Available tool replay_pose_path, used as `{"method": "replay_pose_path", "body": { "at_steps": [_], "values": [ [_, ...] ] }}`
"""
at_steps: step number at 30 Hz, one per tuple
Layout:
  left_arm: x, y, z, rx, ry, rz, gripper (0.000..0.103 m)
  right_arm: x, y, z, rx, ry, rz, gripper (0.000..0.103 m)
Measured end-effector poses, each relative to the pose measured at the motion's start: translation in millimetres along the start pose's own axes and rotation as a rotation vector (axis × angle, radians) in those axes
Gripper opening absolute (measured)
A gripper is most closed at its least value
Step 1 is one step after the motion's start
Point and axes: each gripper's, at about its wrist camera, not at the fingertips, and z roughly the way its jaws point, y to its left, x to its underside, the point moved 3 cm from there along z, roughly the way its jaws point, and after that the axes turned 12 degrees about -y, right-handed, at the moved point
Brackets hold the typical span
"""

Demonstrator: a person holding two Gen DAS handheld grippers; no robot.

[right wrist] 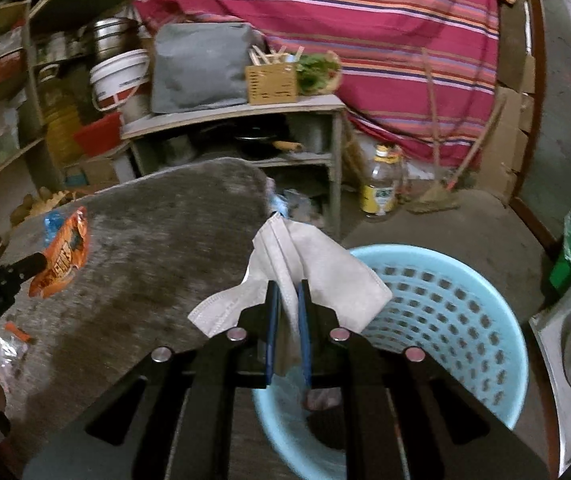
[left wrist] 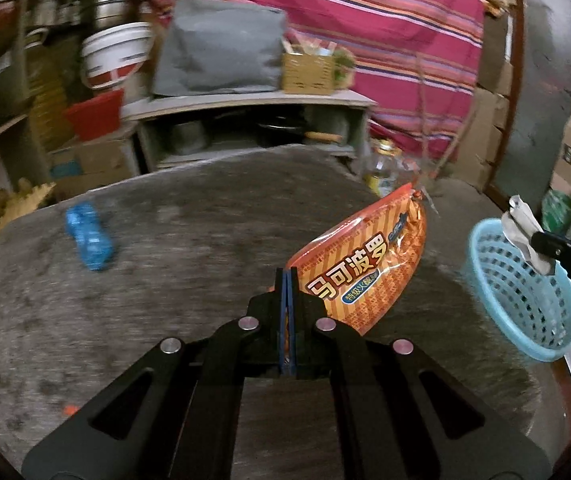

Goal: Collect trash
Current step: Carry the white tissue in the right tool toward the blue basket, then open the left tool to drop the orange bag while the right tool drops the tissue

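While left hand-held gripper (left wrist: 288,276) pinches wrapper (left wrist: 369,264), "马可波罗" legible

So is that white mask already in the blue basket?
Not yet. The mask hangs above the basket, pinched in the right hand-held gripper.

We see a striped red cloth (right wrist: 385,32) hung at the back. In front of it, a grey shelf unit (right wrist: 245,120) w/ a grey bag (right wrist: 201,68) and a small cardboard box (right wrist: 271,82) on top. Left of those, a white bucket (right wrist: 119,78) under a steel pot (right wrist: 111,38). A bottle w/ yellow label (right wrist: 381,184) stands on the floor.
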Motion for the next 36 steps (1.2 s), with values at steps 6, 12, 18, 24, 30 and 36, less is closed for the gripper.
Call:
{"method": "replay_pose_path", "body": {
  "at_steps": [6, 12, 18, 24, 30, 36],
  "values": [
    [4, -60, 19, 0.079, 0.019, 0.018, 0.000, 8, -51, -6, 0.075, 0.008, 0.028, 0.010],
    [1, -124, 30, 0.179, 0.023, 0.029, 0.000, 12, -93, -11, 0.125, 0.008, 0.079, 0.010],
    [1, -176, 36, 0.260, 0.028, 0.034, 0.000, 14, -113, -15, 0.145, 0.003, 0.100, 0.010],
    [0, -208, 42, 0.321, 0.038, 0.040, 0.010, 17, -125, -16, 0.162, 0.011, 0.112, 0.010],
    [2, -206, 39, 0.316, 0.032, 0.030, 0.048, 21, -131, -16, 0.171, 0.019, 0.123, 0.010],
    [-4, -171, 24, 0.217, -0.027, 0.005, 0.085, 22, -124, -15, 0.159, 0.019, 0.112, 0.010]
  ]
}}
